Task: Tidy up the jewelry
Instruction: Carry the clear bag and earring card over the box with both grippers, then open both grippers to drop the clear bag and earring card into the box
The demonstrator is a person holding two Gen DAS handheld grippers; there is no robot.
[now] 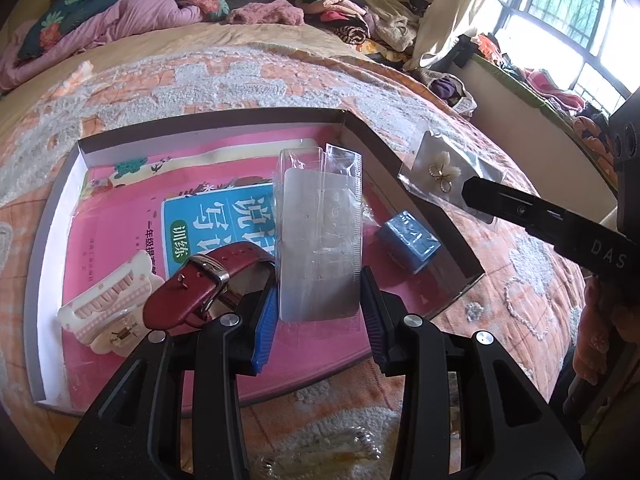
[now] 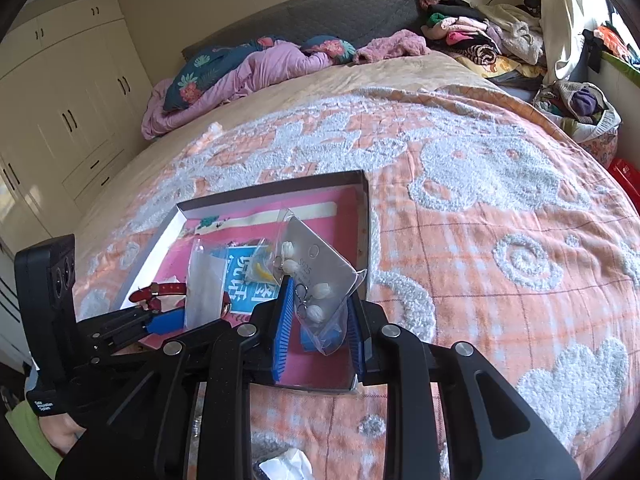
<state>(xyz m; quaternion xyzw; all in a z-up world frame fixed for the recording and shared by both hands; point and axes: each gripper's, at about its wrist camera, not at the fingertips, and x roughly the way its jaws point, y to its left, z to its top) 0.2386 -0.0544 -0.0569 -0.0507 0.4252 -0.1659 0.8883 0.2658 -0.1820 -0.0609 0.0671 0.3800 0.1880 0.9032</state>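
Between the blue pads of the right gripper (image 2: 318, 320), a clear earring packet (image 2: 316, 280) is pinched, white-bead earrings on its card, held above the shallow box (image 2: 366, 216). Left gripper (image 1: 320, 300) clamps a second clear packet (image 1: 320, 240) with a grey card, upright over the box. Inside the box: red watch strap (image 1: 200, 284), white hair claw (image 1: 108, 304), blue block (image 1: 408, 240), all on a pink book (image 1: 120, 232). Box sits on an orange bedspread (image 2: 480, 220).
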